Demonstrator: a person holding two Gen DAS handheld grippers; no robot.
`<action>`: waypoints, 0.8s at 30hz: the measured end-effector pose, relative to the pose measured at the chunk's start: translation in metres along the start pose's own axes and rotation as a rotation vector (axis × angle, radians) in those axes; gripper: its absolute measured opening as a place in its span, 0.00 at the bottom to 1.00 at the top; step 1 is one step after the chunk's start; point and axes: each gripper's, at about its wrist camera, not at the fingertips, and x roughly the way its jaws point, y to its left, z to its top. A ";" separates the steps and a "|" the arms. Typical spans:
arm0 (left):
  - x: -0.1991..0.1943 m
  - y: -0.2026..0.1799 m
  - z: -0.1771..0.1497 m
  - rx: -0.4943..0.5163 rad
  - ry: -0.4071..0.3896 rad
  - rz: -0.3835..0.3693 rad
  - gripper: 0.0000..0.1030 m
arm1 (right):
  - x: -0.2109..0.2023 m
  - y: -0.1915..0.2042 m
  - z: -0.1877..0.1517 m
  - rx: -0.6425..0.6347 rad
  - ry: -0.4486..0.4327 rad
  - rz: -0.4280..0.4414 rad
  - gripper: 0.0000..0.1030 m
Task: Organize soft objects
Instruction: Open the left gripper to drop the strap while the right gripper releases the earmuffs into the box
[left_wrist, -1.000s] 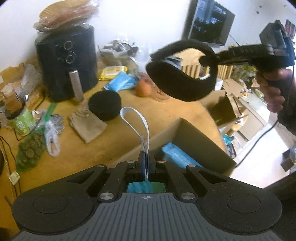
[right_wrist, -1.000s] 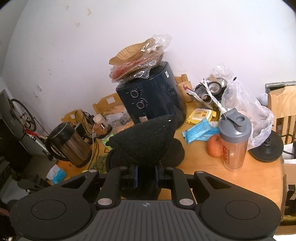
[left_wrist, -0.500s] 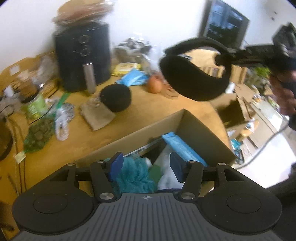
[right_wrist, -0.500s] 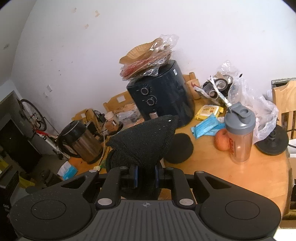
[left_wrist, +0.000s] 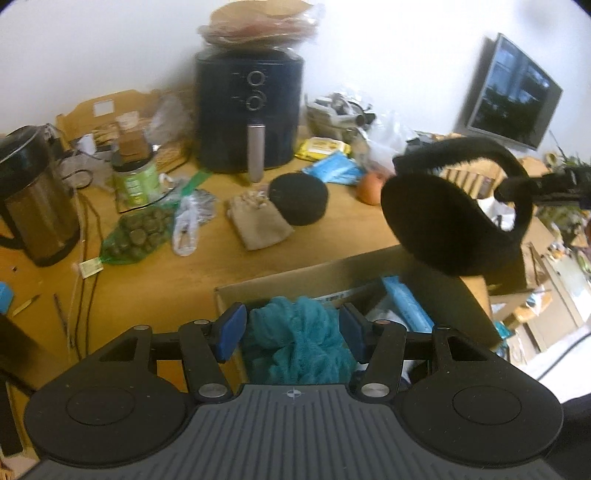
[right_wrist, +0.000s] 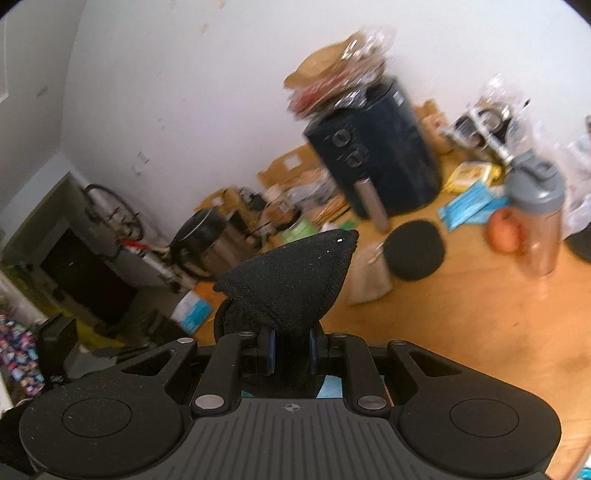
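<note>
Left wrist view: left gripper (left_wrist: 291, 326) jaws stand wide and have just been opening, nothing clamped between the blue pads; below them is the teal fluffy cloth (left_wrist: 299, 343), lying inside the cardboard box (left_wrist: 321, 275) at the near edge of the desk (left_wrist: 155, 273). Blue packet (left_wrist: 408, 304) also in the box, beside the cloth. Black earmuffs (left_wrist: 454, 218) hang in the air over the box's far right corner, held by the right gripper at the band. Further back on the desk: round black pad (left_wrist: 298, 198), beige pouch (left_wrist: 258, 223) touching it, air fryer (left_wrist: 249, 114) at the far edge, kettle (left_wrist: 35, 199) at the left edge. Right wrist view: right gripper (right_wrist: 291, 350) jaws narrow, clamped on the earmuffs' black fabric (right_wrist: 291, 277), which rises up in front of the camera. Background blurred; shaker bottle (right_wrist: 537, 218) and an orange-red fruit (right_wrist: 504, 229) stand at the desk's right side.
</note>
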 end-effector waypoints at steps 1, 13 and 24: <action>-0.001 0.001 -0.001 -0.006 -0.002 0.008 0.53 | 0.003 0.002 -0.001 0.002 0.014 0.017 0.19; -0.019 0.018 -0.014 -0.082 -0.017 0.101 0.53 | 0.046 -0.009 -0.016 0.165 0.232 0.134 0.41; -0.024 0.019 -0.017 -0.110 -0.022 0.128 0.53 | 0.041 -0.001 -0.017 -0.013 0.192 -0.048 0.98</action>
